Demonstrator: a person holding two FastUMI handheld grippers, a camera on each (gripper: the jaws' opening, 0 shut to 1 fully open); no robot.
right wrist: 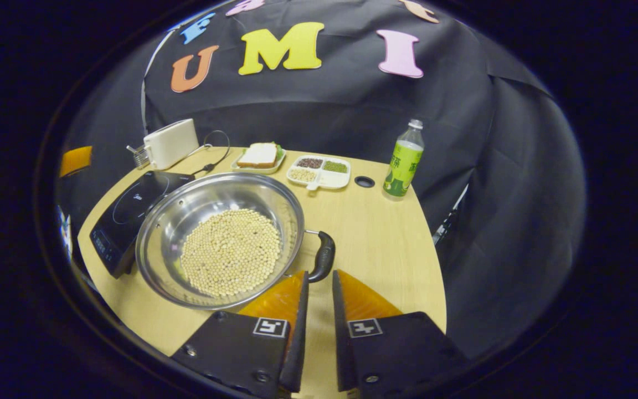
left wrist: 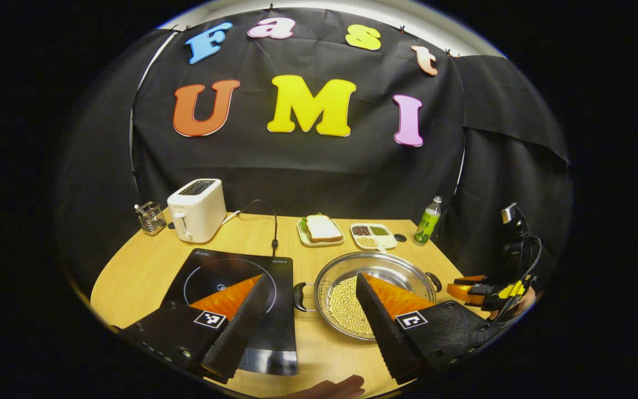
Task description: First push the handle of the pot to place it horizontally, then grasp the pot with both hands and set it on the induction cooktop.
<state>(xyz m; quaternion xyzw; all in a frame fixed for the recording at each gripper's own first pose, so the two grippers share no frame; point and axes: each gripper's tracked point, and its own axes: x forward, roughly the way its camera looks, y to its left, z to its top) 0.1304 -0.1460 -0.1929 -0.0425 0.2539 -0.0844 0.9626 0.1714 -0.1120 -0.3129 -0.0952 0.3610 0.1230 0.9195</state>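
Observation:
A steel pot holding pale beans sits on the wooden table just right of the black induction cooktop. It has a black handle on each side, the left handle and the right handle. My left gripper hangs open and wide above the table, one finger over the cooktop, the other over the pot. My right gripper is shut with only a thin gap, its tips right at the lower end of the right handle; it also appears at the table's right edge.
Along the back stand a white toaster, a wire utensil holder, a sandwich plate, a divided bean tray and a green bottle. A hand shows at the near edge. The table edge runs close behind the right gripper.

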